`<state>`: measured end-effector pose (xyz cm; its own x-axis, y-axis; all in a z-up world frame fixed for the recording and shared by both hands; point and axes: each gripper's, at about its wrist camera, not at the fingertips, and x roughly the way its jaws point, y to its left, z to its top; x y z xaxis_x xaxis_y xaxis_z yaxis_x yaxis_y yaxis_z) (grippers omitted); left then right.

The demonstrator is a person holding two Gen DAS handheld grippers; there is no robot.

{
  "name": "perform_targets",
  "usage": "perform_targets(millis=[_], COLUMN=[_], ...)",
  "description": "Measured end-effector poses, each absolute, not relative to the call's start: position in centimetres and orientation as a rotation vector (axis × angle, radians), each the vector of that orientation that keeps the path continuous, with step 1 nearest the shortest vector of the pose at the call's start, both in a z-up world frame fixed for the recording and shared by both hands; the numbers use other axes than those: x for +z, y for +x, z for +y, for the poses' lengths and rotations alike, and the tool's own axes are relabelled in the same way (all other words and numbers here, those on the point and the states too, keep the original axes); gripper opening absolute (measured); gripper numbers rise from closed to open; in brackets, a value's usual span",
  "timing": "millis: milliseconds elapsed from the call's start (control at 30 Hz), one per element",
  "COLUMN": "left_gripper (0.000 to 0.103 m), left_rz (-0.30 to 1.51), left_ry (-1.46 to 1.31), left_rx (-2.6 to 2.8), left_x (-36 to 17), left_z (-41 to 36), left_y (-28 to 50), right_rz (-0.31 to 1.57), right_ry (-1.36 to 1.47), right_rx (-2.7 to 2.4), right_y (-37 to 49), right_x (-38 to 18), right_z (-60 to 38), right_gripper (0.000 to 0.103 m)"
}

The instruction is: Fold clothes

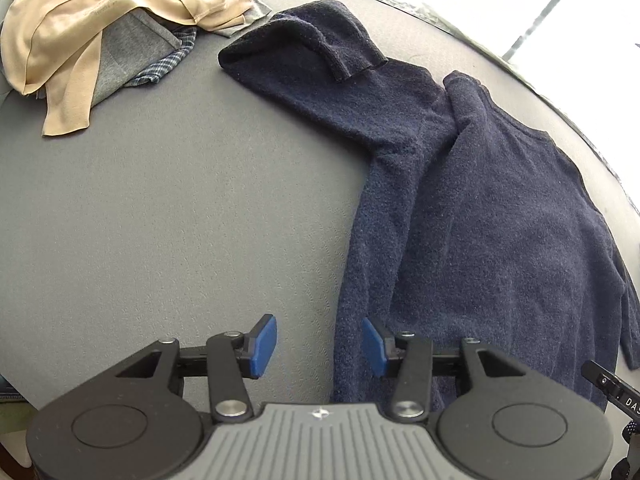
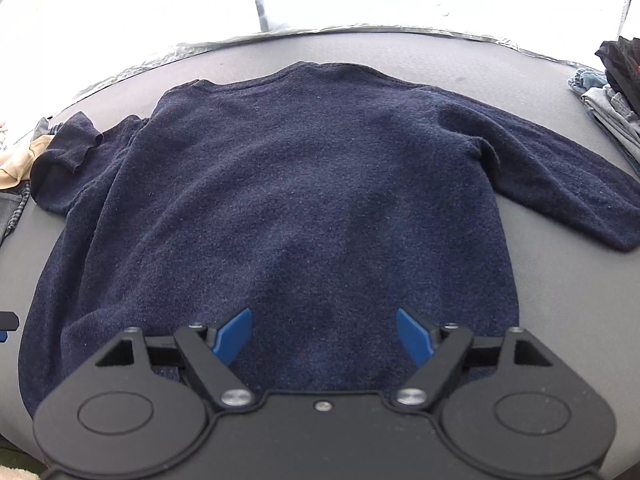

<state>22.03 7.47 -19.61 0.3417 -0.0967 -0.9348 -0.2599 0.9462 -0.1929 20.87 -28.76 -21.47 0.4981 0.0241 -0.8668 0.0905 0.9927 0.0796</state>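
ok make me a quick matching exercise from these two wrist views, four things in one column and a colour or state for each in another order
Things:
1. sweater
2. beige garment
3. right gripper
4. sweater's left sleeve cuff

Descriptions:
A. doubled back on itself
B. jaws open, nothing between them
C. navy, spread flat on the grey table
D. draped over a heap of clothes

Pairs: 1-C, 2-D, 3-B, 4-A

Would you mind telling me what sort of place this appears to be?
Probably a laundry-folding spot at home: a navy sweater lies spread flat on a grey padded surface, an unsorted heap of clothes lies at one side and a folded stack at the other.
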Motion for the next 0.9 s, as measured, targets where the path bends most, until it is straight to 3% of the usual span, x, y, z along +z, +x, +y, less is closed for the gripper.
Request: perform_targets(millis=[400,567,900], left_gripper=[0.049,0.049,0.05], left_rz=[1.135,1.106,1.115], left_ry=[-0.307,-0.218,-0.023], left_rx=[0.132,0.166,0.194], left_x=[-19.8,-20.2,-22.8], left_z=[10.3,11.5,13.1], left_y=[29.4,31.9,35.3], right_rz=[1.026,0.988,1.008], right_ry=[0.067,0.041,0.073], right_rx=[-0.022,-0.018,-0.104], right_y=[29.8,33.4,37.1], right_x=[-22.3,-22.3,-26.0], right_z=[-25.7,-24.7,-23.9], right_gripper=[0.087,0.102,0.103])
